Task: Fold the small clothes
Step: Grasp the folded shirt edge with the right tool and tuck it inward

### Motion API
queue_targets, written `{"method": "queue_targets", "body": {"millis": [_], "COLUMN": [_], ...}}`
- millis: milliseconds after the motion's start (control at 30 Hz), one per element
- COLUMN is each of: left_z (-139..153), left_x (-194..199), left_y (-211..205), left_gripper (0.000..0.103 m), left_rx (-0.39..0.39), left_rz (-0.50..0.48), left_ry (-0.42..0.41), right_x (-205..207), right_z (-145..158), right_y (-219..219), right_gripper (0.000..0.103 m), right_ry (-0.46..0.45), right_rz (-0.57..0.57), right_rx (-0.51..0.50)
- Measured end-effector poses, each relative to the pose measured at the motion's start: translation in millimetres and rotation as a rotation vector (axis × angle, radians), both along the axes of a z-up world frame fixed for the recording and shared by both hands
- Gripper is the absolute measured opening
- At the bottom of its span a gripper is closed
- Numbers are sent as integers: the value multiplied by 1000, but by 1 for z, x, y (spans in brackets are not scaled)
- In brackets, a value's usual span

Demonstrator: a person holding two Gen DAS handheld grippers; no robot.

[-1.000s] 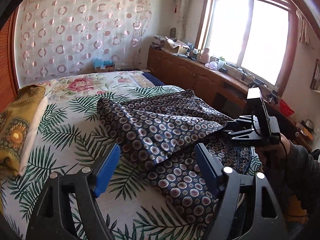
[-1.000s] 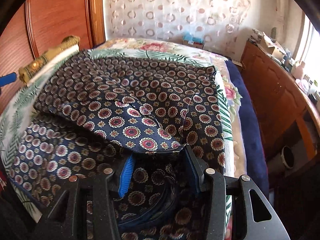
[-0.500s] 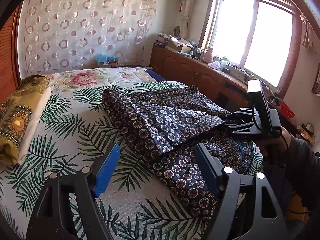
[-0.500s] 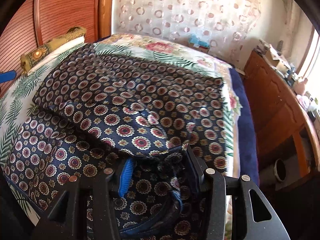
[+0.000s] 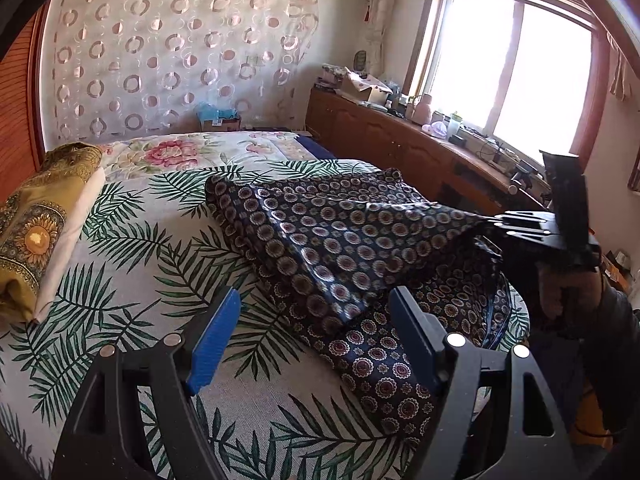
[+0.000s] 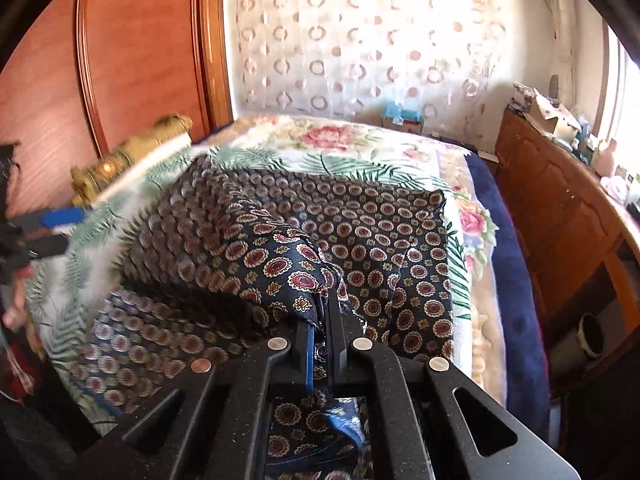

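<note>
A navy garment with a medallion print (image 5: 320, 248) lies part folded on the leaf-print bed cover (image 5: 132, 264). My right gripper (image 6: 324, 320) is shut on the garment's edge (image 6: 296, 276) and lifts it off the bed; it shows at the right of the left wrist view (image 5: 520, 228). My left gripper (image 5: 314, 336) is open and empty, held above the bed just in front of the garment's lower edge. It shows at the left edge of the right wrist view (image 6: 60, 220).
A folded gold and white bundle (image 5: 44, 224) lies at the bed's left side. A wooden sideboard (image 5: 400, 144) with clutter runs under the window on the right. A wooden headboard (image 6: 120, 52) stands behind the bed. The bed's right edge drops to a gap (image 6: 520, 280).
My right gripper has shut on the garment's edge and lifted it, pulling the cloth up and toward me. My left gripper has drawn back from the garment and stays open.
</note>
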State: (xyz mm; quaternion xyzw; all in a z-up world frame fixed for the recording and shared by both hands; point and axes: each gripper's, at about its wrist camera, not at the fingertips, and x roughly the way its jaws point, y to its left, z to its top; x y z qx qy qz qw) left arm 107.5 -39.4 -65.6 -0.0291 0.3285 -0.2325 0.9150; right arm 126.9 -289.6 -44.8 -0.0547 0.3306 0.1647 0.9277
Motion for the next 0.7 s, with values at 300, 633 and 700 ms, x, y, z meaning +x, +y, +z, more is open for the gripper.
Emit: {"method": "queue_targets", "body": {"millis": [300, 633, 700], "left_z": [-1, 0, 1], "left_x": [-2, -4, -5], "left_y": [0, -4, -2], "left_gripper": [77, 77, 77], "left_rx": [-8, 11, 14], "left_rz": [1, 0, 7], "left_ry": [-1, -17, -21], "right_x": [-28, -39, -45], "right_z": [4, -10, -2], "right_y": [-42, -62, -61], "right_gripper": [3, 29, 35], "right_ry": [-1, 17, 1], "right_rz": [-106, -140, -171], "right_rx": [-28, 10, 10]}}
